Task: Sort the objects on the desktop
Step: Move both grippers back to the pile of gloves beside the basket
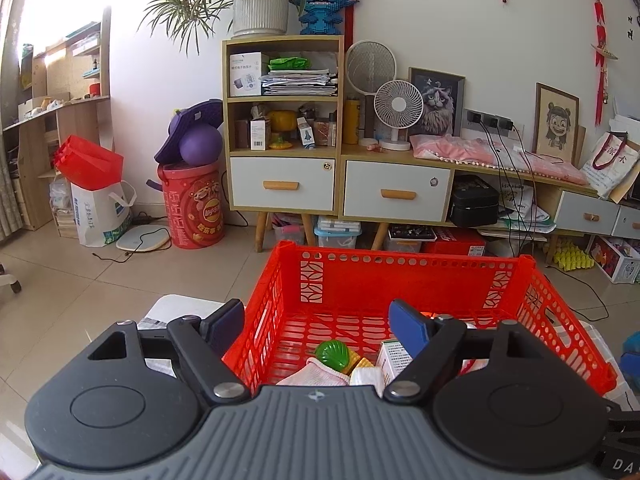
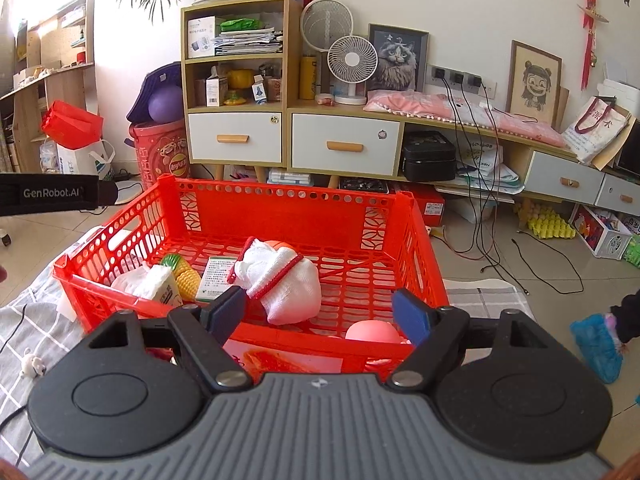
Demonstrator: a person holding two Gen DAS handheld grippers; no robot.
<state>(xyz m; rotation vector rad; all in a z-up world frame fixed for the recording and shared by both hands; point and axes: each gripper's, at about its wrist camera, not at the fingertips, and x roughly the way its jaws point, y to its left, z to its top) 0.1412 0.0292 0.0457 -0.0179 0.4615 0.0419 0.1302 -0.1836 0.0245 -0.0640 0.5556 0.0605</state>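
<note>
A red crate point(image 2: 256, 208) sits on a grey checked cloth point(image 2: 36, 320), filling the middle of both wrist views. Inside it lie several items already gathered: a white mesh bag point(image 2: 280, 280) with red trim near the centre, a white box point(image 2: 218, 276) with green print lying flat behind it, a tissue pack point(image 2: 154, 282) at the left wall, a toy corn point(image 2: 184, 272) with a green leaf between pack and box, and a pink ball point(image 2: 372, 330) by the near wall. Both grippers hover at the crate's near rim. The left gripper point(image 1: 320, 324) has its jaws wide apart and empty. The right gripper point(image 2: 320, 312) is likewise spread wide, holding nothing. Judging by this, sorting looks mostly done; no loose items show on the visible cloth, though much of it is hidden.
</note>
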